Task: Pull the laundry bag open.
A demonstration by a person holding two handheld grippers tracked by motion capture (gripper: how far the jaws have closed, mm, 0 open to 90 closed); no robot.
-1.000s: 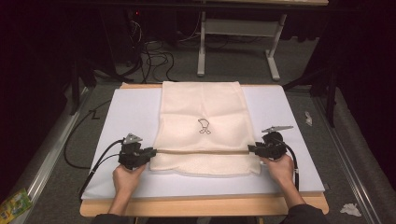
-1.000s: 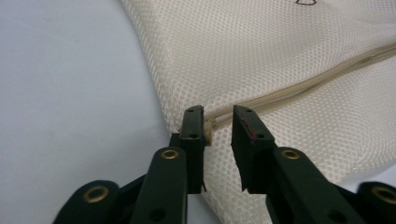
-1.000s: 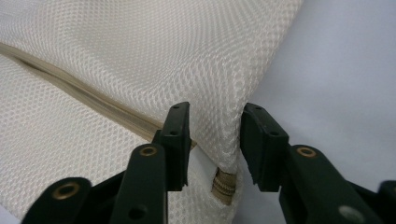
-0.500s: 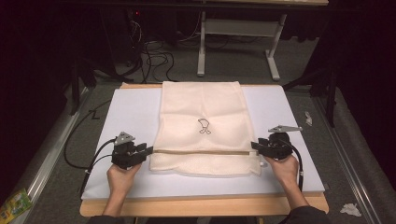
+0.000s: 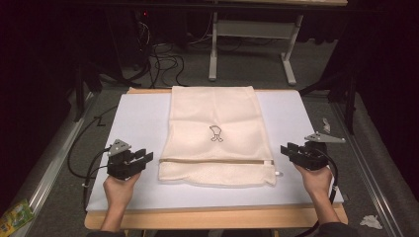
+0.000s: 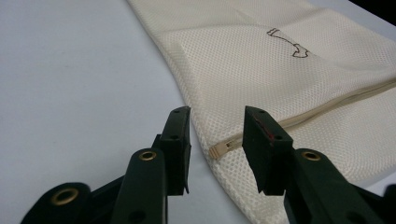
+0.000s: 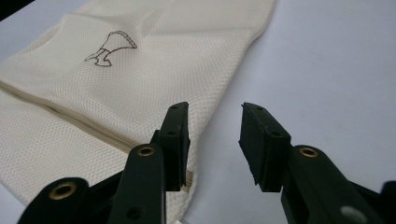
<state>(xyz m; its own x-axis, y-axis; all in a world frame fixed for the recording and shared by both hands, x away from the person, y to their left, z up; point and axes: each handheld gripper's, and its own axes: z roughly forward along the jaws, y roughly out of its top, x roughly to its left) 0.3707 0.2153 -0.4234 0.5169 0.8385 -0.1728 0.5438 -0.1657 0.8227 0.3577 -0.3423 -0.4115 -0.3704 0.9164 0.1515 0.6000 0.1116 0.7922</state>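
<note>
A cream mesh bag (image 5: 215, 113) with a small dark logo (image 5: 215, 133) lies flat on the white board (image 5: 138, 118), its zipper (image 5: 212, 161) running across near the front edge. My left gripper (image 5: 146, 158) hovers just off the bag's left edge, open after its jaws have just been opening; nothing is between them. In the left gripper view the gripper (image 6: 217, 114) faces the zipper's end (image 6: 224, 148). My right gripper (image 5: 285, 149) is off the bag's right edge, open and empty, though its jaws have just been closing a little. The right gripper view has the gripper (image 7: 215, 108) beside the bag's (image 7: 140, 74) edge.
The board rests on a wooden table (image 5: 212, 217). Black cables (image 5: 81, 148) trail off to the left. Desk legs (image 5: 213, 49) stand on the floor behind. A green packet (image 5: 12, 219) and crumpled paper (image 5: 370, 221) lie on the floor.
Both grippers have drawn outward and up, away from the bag's side edges at the zipper line. The left gripper has opened and let go of the bag.
</note>
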